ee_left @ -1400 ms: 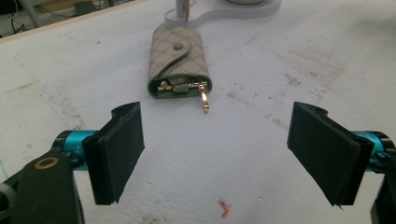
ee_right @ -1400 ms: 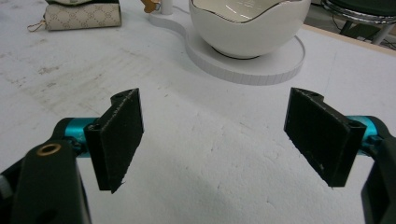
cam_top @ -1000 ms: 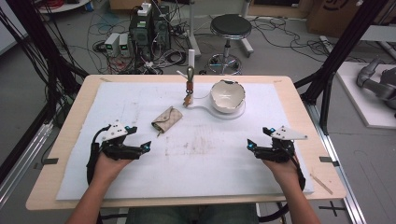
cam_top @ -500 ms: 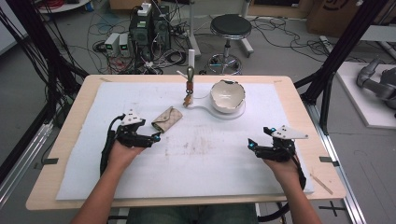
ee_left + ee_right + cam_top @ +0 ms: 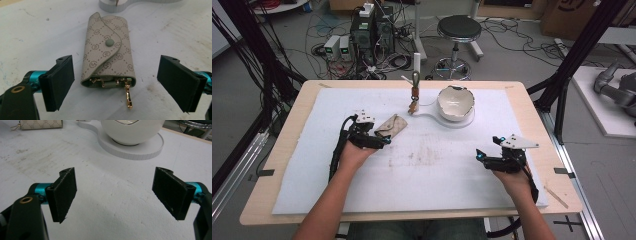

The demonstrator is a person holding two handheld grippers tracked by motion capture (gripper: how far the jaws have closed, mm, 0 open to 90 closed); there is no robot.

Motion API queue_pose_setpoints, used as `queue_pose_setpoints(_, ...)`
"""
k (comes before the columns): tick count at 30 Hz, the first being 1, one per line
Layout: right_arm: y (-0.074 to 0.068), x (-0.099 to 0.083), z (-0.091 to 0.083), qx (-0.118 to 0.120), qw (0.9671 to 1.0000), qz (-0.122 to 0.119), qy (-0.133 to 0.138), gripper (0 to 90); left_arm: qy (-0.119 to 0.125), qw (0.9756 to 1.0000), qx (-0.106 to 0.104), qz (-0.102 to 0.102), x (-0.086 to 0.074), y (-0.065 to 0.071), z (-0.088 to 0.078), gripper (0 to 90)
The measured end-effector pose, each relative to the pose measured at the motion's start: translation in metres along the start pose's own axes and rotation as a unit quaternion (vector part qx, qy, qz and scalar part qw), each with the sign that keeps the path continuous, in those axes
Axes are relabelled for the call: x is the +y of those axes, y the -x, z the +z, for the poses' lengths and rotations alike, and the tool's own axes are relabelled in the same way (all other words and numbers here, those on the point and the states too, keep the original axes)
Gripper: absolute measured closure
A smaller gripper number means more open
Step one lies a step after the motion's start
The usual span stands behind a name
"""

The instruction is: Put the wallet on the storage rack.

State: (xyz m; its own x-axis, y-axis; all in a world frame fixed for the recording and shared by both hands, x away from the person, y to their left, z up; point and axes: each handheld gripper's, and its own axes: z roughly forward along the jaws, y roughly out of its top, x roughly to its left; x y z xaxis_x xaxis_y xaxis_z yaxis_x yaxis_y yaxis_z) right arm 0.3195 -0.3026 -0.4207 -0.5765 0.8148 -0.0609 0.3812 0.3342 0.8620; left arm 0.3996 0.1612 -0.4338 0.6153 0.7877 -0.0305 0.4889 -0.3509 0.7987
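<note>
The wide wooden table (image 5: 532,107) wears a white foam mat (image 5: 437,175) so things can be slid and gripped without slipping, and a white bowl on a round stand (image 5: 455,105) sits at the far side, out of the way. The beige monogrammed key pouch with a snap flap (image 5: 108,53) lies flat left of centre. The left gripper (image 5: 116,82) has just been opening its jaws and holds them spread either side of its clasp end, not touching, seemingly lined up to pinch it, while the right gripper (image 5: 490,157) rests apart, jaws wide and empty.

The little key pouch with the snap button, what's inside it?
At the key pouch's open end, gold key hooks show inside and one gold clasp hangs out. The snapped flap covers everything deeper in, so any keys stay hidden.
</note>
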Motion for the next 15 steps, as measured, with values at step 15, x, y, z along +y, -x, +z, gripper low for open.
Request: queue_pose_setpoints(15,0.001,0.0,0.002,0.004,1.0,0.001,-0.005,20.2,-0.054,0.9984,0.013,0.01,0.003,-0.001,0.028,14.5)
